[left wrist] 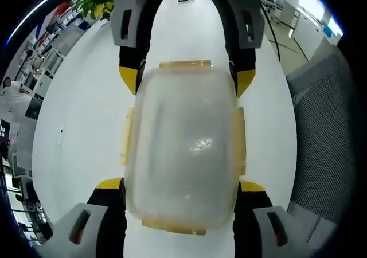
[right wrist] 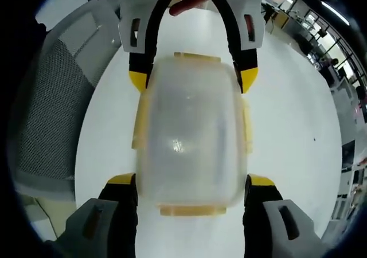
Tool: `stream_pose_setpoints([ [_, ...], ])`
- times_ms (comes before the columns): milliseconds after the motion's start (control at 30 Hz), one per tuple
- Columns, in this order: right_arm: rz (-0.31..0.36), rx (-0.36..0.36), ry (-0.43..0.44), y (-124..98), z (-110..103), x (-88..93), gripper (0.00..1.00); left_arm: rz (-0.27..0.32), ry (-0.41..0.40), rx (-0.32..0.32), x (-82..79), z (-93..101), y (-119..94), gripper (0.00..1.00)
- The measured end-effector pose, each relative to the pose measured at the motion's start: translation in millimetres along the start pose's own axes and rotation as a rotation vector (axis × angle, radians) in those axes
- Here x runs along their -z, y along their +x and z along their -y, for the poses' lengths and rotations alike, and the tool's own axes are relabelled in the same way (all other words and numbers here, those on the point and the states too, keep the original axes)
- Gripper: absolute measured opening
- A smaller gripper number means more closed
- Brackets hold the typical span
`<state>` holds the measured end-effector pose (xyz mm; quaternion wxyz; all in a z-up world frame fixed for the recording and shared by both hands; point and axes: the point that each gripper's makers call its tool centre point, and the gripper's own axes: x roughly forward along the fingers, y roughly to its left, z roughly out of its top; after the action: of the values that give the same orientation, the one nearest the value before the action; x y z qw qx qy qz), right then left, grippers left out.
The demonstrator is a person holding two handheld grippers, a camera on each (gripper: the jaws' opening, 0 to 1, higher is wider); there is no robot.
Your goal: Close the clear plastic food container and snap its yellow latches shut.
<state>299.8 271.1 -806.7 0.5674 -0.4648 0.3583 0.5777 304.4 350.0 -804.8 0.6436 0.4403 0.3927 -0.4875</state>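
Clear plastic food container [left wrist: 183, 155] on white round table [left wrist: 74, 120], lid in place, viewed from above between both tools. Left gripper [left wrist: 180, 186] at one short end, right gripper [right wrist: 192, 183] at the opposite end; each also seen across the box in the other's view, right gripper at top of left gripper view, left gripper at top of right gripper view.

Jaws of both spread wide, yellow tips bracketing the container's corners, just beside its walls. Contact with the plastic not resolvable; nothing gripped outright by either.

Four yellow latches [right wrist: 192, 210] visible, one per side: near end, far end, two long sides. All appear splayed outward from the rim rather than folded down; exact seating hard to judge through the frosted lid.

Judged step: lid set on, latching not yet done. Container held steady from both ends.

Next move calls for: one tool bracing the box, the other pressing a jaw tip down on an end latch until it folds over the rim. Then opposite end, then long sides. Risk: box sliding on the smooth table if unbraced.

Grey mesh chair [left wrist: 327, 143] beside table.
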Motion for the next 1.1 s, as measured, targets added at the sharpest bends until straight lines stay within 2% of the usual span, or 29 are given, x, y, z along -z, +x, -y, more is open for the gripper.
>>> stream_pose_setpoints([
  [267, -0.022, -0.006, -0.009, 4, 3, -6.6, 0.74, 0.026, -0.009, 0.027, 6.3, -3.1, 0, 0.75],
  [467, -0.017, -0.006, -0.001, 7, 6, -15.2, 0.74, 0.019, -0.005, 0.035, 14.5, -6.3, 0, 0.75],
  [633, -0.046, -0.002, 0.000, 11, 8, -20.1, 0.74, 0.020, -0.001, 0.042, 20.4, -8.6, -1, 0.75],
  [1100, -0.031, 0.011, 0.036, 13, 11, -27.4, 0.75, 0.043, 0.020, 0.072, 26.8, -14.8, -1, 0.77],
])
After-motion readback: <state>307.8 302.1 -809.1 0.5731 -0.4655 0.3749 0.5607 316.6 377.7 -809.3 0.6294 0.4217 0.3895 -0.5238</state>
